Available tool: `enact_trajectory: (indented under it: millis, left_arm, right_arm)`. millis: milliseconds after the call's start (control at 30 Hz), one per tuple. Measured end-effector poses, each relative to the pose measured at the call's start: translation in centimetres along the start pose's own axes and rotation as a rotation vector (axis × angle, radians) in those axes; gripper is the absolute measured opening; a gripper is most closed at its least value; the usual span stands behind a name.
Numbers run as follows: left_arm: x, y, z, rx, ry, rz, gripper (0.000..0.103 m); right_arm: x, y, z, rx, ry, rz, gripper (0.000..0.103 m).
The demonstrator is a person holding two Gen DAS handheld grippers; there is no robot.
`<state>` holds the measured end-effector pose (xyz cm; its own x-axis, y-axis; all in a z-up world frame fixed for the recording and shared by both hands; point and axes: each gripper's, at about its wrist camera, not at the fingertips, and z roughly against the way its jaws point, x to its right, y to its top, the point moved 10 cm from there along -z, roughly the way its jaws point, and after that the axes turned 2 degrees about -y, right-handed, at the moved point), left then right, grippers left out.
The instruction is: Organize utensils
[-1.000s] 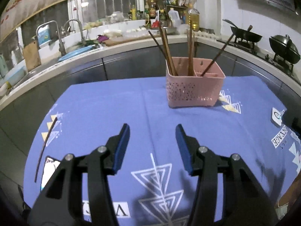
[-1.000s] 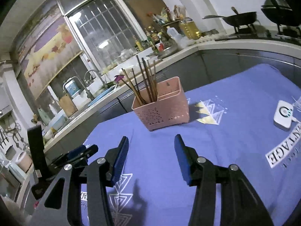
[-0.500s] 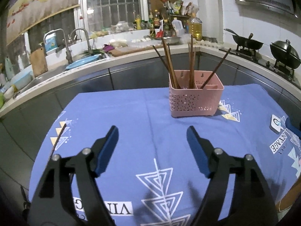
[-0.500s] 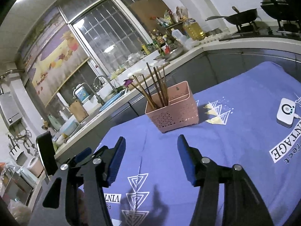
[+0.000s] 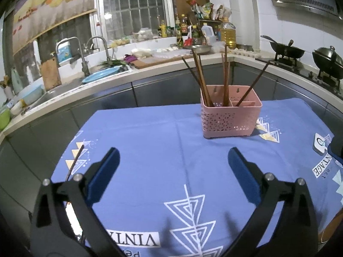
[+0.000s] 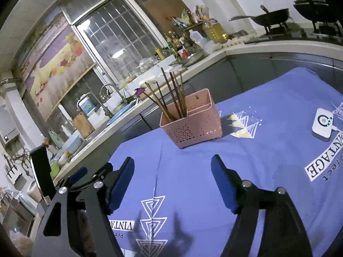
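- Your left gripper (image 5: 172, 167) has swung its jaws wider since a second ago and they're opening yet, nothing between them.
- Your right gripper (image 6: 172, 178) is opening too, empty.
- 1 stray chopstick (image 5: 74, 162) lies left; the basket (image 5: 230, 117) stands ahead, so pick it up next.

Kitchen surroundings beyond the tabletop

A blue patterned tablecloth (image 5: 150, 132) covers the table; a small white rounded device (image 6: 322, 126) lies at its right edge. Far back, a steel sink tap (image 5: 100, 49) stands left, a black wok (image 5: 286, 52) right.
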<state>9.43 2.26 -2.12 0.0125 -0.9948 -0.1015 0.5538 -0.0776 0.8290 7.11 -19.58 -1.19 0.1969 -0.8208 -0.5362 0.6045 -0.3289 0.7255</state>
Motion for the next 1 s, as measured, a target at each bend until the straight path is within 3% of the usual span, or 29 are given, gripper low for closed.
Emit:
enact_trajectory:
  millis: [233, 1000]
  left_arm:
    - [-0.2, -0.2, -0.4, -0.038, 0.133, -0.069, 0.097]
    - [-0.1, 1.1, 1.6, 0.006, 0.094, -0.042, 0.097]
  right_arm:
    - [-0.4, 0.2, 0.2, 0.012, 0.003, 0.012, 0.077]
    - [-1.8, 0.5, 0.5, 0.016, 0.034, 0.029, 0.078]
